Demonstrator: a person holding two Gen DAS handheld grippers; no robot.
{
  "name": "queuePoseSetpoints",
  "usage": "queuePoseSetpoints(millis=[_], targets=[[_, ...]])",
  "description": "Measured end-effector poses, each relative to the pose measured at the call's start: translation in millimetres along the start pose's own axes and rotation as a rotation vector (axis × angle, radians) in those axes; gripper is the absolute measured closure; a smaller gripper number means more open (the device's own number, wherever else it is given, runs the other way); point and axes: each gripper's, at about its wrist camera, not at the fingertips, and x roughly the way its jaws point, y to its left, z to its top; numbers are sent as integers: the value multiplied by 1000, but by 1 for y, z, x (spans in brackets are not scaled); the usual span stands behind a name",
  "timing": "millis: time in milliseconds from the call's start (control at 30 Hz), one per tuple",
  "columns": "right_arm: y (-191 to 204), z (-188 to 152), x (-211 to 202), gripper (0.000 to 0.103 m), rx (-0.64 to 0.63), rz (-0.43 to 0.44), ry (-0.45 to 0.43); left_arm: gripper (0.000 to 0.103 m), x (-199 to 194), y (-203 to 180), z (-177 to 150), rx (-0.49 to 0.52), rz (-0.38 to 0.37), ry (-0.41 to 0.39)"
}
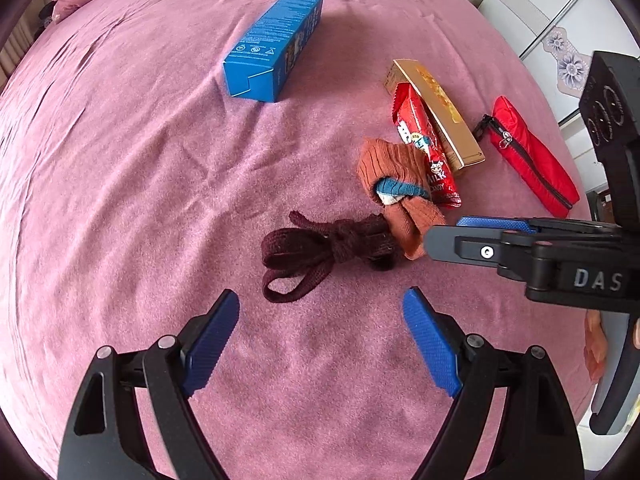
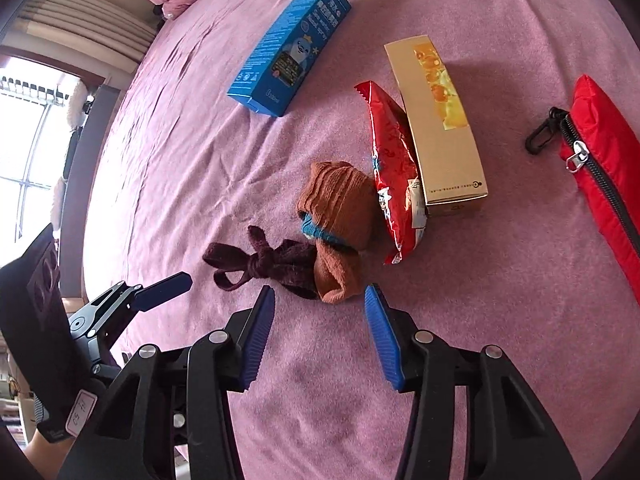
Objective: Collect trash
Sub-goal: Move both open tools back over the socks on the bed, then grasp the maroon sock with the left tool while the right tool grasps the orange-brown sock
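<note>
Both grippers hover over the pink bedspread point(image 1: 120, 168), neither carrying anything. Your left gripper point(image 1: 322, 320) is spread wide, empty, touching nothing; just ahead of its fingertips lies the dark maroon knotted lace point(image 1: 316, 252). Your right gripper point(image 2: 320, 316) is open at a moderate width, also empty, its tips just short of the brown sock point(image 2: 340, 232), which touches the lace on its left. Likely trash sits farther ahead of the right gripper: the red candy wrapper point(image 2: 394, 176) leaning against the gold box point(image 2: 438, 128), and, well apart to the far left, the blue box point(image 2: 292, 48). The red zip pouch point(image 2: 600, 152) off to its right looks like a keeper, as do sock and lace. My read: the wrapper is the next pick. Pass over the sock, come down on the wrapper's near end, and pinch the crinkled foil flat so you don't drag the gold box along.
</note>
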Motion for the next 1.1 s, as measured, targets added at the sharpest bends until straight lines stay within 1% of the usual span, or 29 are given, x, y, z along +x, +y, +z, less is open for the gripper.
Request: queuePoseSetpoints(millis=[67,133,167,200,267,367,433,567,700,733,800,833,867,900,967,1000,1100], targets=[[-4,4,10,58,25,-5,14,19,3,1,4,7,-8,2],[-8,7,16,63,49,-5,23,19,6,1,8,17,-14,2],[-10,8,18,68,56,-3,26,19,7,1,10,21,-16,5],[-12,10,18,76,57,1,32,19,9,1,11,23,-20,8],[-13,10,19,86,50,4,40,19,13,1,16,28,-22,17],[-15,7,13,96,12,5,31,19,20,-1,23,51,-20,30],[-16,3,4,97,-4,4,19,19,24,-2,27,77,-21,38],[-25,-7,-16,98,0,43,14,19,38,-10,34,150,14,65],[-37,-18,-34,98,13,77,21,20,47,-21,44,212,4,72],[-39,-20,-37,98,19,85,22,21,50,-22,46,219,-1,80],[-46,-25,-45,98,33,94,21,36,59,-28,53,232,-17,122],[-47,-27,-47,98,39,92,19,54,65,-29,55,233,-25,155],[-49,-29,-49,98,44,88,14,61,71,-31,56,230,-25,183],[-50,-30,-51,98,48,86,10,62,73,-32,57,225,-17,187],[-53,-33,-56,98,57,84,4,73,73,-33,58,199,-22,192],[-54,-34,-59,98,59,85,-1,76,71,-34,58,178,-30,190],[-58,-41,-71,98,56,83,-17,78,59,-40,52,141,-68,169]])
